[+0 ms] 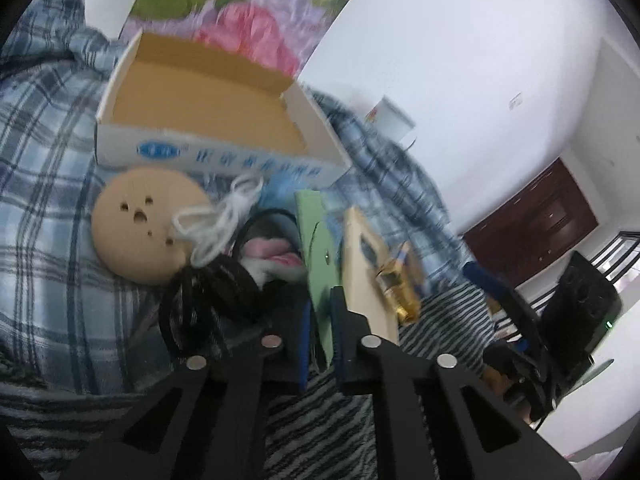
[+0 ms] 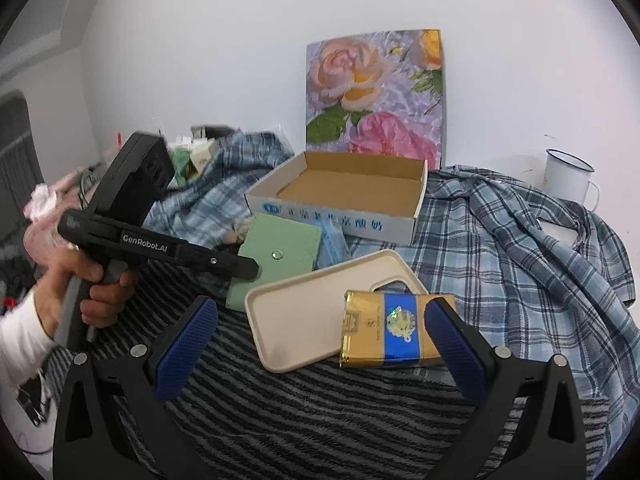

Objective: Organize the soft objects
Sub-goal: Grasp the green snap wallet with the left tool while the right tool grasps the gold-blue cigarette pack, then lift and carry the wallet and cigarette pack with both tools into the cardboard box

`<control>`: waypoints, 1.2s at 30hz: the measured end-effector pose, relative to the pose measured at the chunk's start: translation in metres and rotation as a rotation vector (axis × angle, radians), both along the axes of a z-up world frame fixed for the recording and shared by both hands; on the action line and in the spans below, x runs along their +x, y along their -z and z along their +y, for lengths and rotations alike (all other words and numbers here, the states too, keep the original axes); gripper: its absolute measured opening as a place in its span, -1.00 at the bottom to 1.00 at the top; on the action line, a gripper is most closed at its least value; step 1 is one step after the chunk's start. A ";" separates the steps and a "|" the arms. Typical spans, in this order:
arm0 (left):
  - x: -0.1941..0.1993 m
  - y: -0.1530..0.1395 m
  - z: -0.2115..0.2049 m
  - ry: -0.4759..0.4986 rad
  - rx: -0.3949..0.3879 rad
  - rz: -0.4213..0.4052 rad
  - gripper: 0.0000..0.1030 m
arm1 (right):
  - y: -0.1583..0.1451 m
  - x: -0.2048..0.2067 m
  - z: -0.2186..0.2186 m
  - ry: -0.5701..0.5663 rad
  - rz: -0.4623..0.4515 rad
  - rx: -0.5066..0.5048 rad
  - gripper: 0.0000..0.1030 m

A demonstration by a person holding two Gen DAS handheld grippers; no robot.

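- The green pad (image 2: pixel 280 254) lies flat on the striped blanket (image 2: pixel 320 412), just in front of the open cardboard box (image 2: pixel 340 204); a small metal stud sits in the middle of its top face
- My left tool (image 1: pixel 320 332) is clamped on the near edge of that green pad (image 1: pixel 316 256), its blue-padded jaws drawn close with the pad's edge between them; the right wrist view shows the black tip of the left tool (image 2: pixel 246 268) lying over the pad's near left corner
- My left hand (image 2: pixel 86 280) grips the handle of the left tool, white sleeve at the wrist
- My right tool (image 2: pixel 320 344) is spread wide and holds nothing, with its blue pads (image 2: pixel 188 348) well apart above the striped blanket
- Between those spread jaws lie a cream tray (image 2: pixel 316 312) and, resting on its right end, a gold and blue packet (image 2: pixel 396 328)
- The tray overlaps the near right corner of the green pad
- In the left wrist view a round tan disc (image 1: pixel 140 224) with small holes lies left of the pad, with a loose white cord (image 1: pixel 220 220) and a coil of black cord (image 1: pixel 208 300) just beside it, and a pink and white soft thing (image 1: pixel 272 256) tucked between them and the pad
- The box is empty, its brown inside showing, and sits on a blue plaid shirt (image 2: pixel 520 248) that spreads over the surface
- A flower-print panel (image 2: pixel 376 92) stands upright behind the box against the white wall
- A white enamel mug (image 2: pixel 568 176) stands at the far right, well apart from the box
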State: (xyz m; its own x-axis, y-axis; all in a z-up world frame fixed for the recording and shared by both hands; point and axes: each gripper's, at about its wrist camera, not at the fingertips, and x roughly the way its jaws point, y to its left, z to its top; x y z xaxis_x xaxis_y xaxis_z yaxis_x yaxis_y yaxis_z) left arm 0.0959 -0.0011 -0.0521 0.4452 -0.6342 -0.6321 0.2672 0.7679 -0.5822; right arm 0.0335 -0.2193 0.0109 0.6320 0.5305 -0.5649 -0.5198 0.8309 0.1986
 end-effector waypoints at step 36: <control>-0.063 -0.068 0.005 -0.138 0.274 -0.470 -0.87 | 0.002 0.032 0.008 0.086 0.035 -0.278 0.65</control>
State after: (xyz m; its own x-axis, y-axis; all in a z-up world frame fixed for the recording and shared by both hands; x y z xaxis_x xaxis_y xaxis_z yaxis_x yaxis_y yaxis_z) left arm 0.0334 0.0036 0.0163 0.7862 -0.3903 -0.4791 0.3360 0.9207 -0.1987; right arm 0.0660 -0.2117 0.0090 0.6460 0.2970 -0.7032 -0.4416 0.8968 -0.0268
